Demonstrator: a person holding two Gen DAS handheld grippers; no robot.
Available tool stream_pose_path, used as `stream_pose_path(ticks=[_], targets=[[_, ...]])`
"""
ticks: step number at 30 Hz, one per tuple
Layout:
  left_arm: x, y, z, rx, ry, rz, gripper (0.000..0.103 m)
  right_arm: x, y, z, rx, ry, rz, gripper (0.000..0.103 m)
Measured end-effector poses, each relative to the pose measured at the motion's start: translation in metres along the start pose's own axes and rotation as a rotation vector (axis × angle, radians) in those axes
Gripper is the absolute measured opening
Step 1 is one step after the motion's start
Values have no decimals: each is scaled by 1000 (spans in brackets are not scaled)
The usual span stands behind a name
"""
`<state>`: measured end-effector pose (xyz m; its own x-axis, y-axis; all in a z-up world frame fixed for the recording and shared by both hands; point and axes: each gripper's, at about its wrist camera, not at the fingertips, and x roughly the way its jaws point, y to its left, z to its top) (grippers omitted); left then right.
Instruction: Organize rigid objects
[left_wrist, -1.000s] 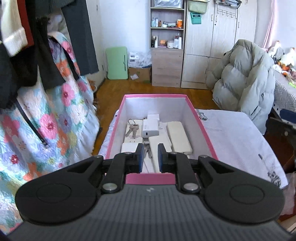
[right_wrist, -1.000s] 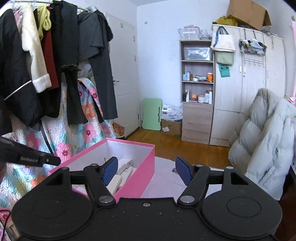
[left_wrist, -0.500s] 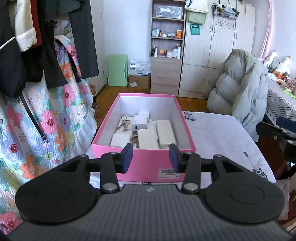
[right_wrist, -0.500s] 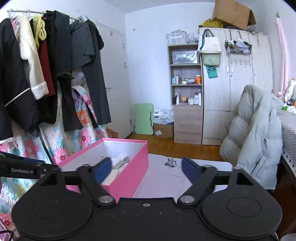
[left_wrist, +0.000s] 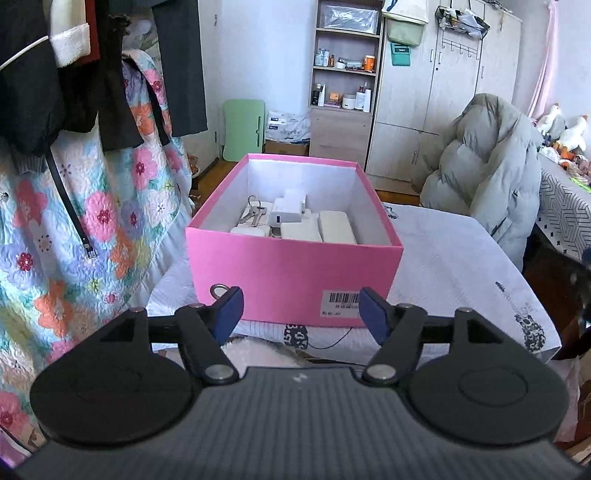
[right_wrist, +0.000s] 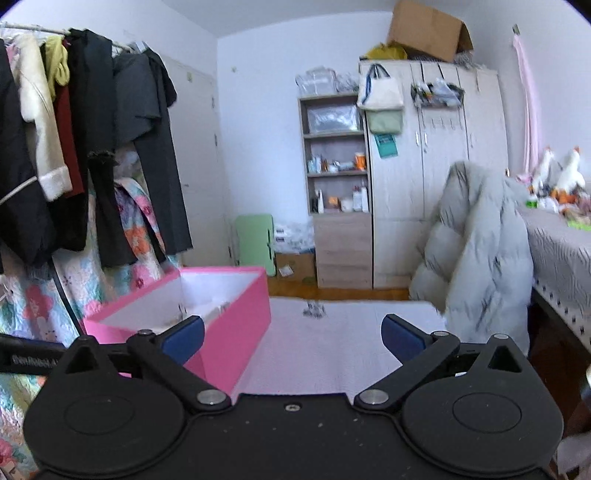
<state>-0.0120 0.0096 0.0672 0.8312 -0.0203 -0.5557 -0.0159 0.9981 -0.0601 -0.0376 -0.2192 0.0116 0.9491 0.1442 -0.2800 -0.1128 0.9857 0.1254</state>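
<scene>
Both grippers empty, jaws just opened apart: left gripper (left_wrist: 301, 310) short of pink box's (left_wrist: 295, 280) near wall, right gripper (right_wrist: 291, 334) off its right side. Chargers (left_wrist: 288, 216) and keys (left_wrist: 255, 214) lie inside box, seemingly sorted.

Things we can't see well

The pink box (left_wrist: 295, 273) hides its floor behind the near wall, so we see only the tops of the white blocks (left_wrist: 317, 230) and keys (left_wrist: 255, 216). The barcode label (left_wrist: 341, 302) is too small to read. In the right wrist view the puffy coat (right_wrist: 476, 251) is blurry.
</scene>
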Motion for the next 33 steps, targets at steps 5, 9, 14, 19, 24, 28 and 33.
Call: stream_pose_path(ticks=[5, 9, 14, 19, 24, 28, 33], targets=[[3, -2, -5, 17, -17, 16, 78, -1, -3, -11, -12, 23, -18, 103], [4, -6, -7, 29, -21, 11, 80, 0, -5, -10, -16, 27, -21, 103], [3, -7, -6, 35, -36, 15, 88, 3, -5, -11, -17, 39, -24, 103], [2, -6, -7, 41, -45, 25, 95, 3, -2, -12, -23, 38, -32, 103], [2, -6, -7, 45, -52, 34, 103, 2, 0, -14, -37, 40, -25, 103], [4, -6, -8, 55, -39, 42, 103, 1, 0, -14, -45, 39, -24, 103], [4, -11, -10, 88, -48, 84, 103, 1, 1, -14, -46, 40, -23, 103]])
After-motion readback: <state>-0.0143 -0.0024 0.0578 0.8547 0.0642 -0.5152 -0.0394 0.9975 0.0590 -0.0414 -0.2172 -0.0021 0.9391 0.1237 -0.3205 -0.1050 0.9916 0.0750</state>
